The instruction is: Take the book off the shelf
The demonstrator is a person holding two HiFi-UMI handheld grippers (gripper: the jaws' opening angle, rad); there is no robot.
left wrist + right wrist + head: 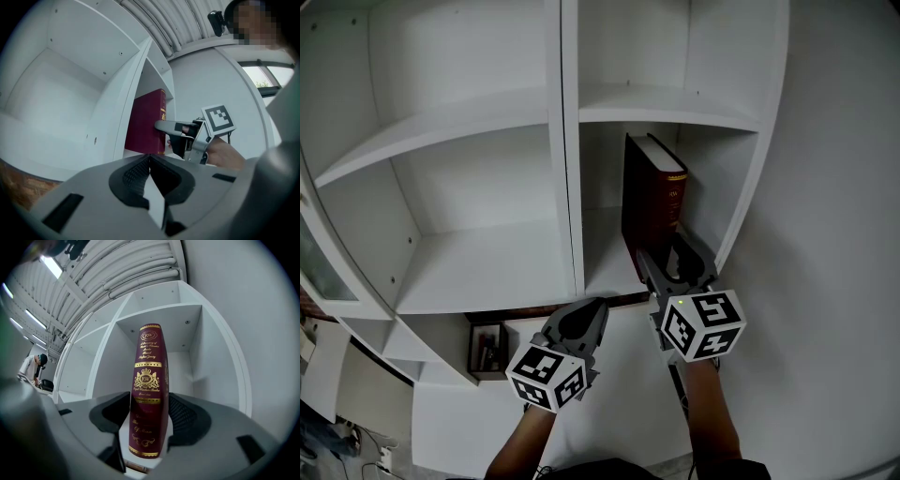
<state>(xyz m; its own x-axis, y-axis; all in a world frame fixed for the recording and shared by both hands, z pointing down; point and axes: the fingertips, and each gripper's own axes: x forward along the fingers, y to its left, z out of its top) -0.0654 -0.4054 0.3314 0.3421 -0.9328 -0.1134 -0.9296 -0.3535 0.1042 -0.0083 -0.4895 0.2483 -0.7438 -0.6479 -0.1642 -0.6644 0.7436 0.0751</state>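
The book (654, 202) stands upright in the right bay of the shelf (487, 267), near its front edge, spine outward for access. The right gripper (673, 258) straddles the spine with its jaws open and not yet clamped. The left gripper (581, 317) hangs before the shelf's front edge, jaws closed and empty.

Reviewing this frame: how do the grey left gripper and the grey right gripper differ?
The left gripper has its jaws together, nothing between them; the right gripper has them wide apart astride the spine of the dark red hardback book. The left gripper sits in front of the white shelf unit; the right gripper reaches into the book's compartment. Both carry a marker cube.
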